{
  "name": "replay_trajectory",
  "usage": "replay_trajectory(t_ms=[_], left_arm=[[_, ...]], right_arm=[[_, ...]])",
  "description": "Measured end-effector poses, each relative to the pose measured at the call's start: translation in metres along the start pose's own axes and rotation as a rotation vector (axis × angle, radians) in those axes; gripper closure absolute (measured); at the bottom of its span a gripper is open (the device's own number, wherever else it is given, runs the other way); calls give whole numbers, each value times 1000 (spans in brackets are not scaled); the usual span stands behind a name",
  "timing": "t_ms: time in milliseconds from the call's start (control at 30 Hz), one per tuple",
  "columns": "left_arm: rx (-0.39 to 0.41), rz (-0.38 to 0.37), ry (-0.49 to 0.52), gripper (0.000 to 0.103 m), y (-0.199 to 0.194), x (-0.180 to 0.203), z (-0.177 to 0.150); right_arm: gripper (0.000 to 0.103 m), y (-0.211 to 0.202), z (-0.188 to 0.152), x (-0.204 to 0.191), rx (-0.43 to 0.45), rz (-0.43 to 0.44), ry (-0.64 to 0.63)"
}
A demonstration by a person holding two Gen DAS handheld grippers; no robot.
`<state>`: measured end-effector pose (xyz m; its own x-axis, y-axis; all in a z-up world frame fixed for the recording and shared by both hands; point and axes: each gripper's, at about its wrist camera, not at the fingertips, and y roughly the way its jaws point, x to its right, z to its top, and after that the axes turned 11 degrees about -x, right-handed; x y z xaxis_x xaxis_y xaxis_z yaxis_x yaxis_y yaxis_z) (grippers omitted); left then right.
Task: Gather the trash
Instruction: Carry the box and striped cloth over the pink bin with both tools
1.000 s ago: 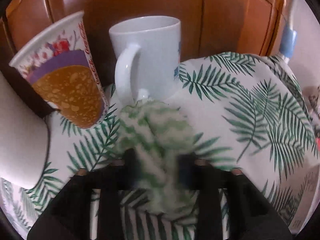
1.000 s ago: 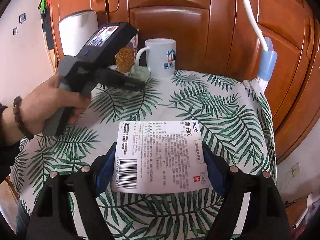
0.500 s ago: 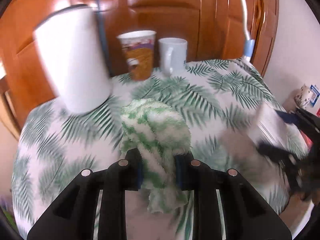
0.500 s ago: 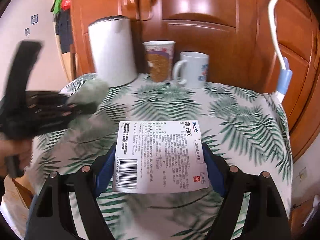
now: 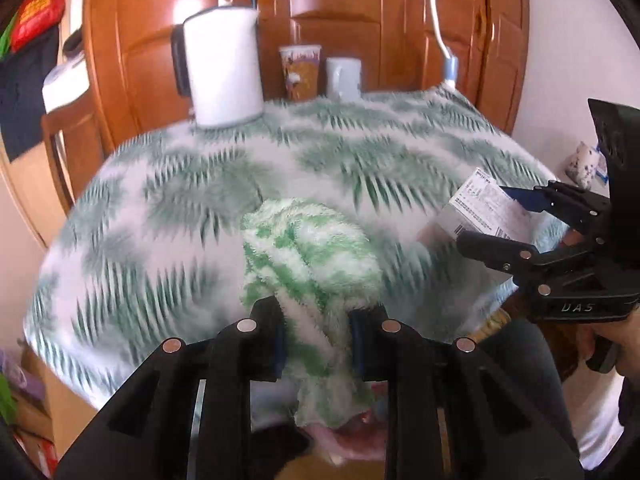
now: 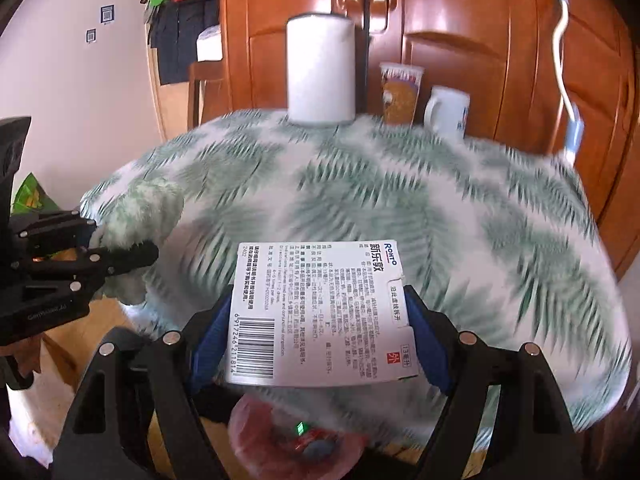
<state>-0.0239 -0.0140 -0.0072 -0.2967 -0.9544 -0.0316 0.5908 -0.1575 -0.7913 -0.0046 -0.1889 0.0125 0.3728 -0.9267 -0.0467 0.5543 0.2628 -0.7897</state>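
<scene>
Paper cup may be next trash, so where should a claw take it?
Probably the front rim of the paper cup, one finger inside, coming down from the table's near side: it stands upright, and the mug on one side and kettle on the other leave little room for fingers.

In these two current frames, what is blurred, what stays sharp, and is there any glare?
Left wrist view: the tablecloth is smeared by motion, while the held green cloth and left gripper stay fairly sharp; glare sits on the cupboard doors. Right wrist view: the tablecloth is streaked too, but the box in the right gripper is crisp enough to show its barcode.
</scene>
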Motion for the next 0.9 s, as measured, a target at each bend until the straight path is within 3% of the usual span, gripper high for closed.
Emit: replay_trajectory(t_ms=[233,433,533,900], left_arm=[[-134,-28,-11,79,42,20,-81],[-317,-28,-8,79,123,31,-122],[-407,-35,-23,79,160,28,-138],[-544,-40,-44,79,227,24,-165]], right_arm=[[24,19,-86,-22,-91,42,36],[24,86,-143,-16,-244,40,79],[24,116,-162,-7,-302,38,103],[24,179,-186,-13,-427,72,75]])
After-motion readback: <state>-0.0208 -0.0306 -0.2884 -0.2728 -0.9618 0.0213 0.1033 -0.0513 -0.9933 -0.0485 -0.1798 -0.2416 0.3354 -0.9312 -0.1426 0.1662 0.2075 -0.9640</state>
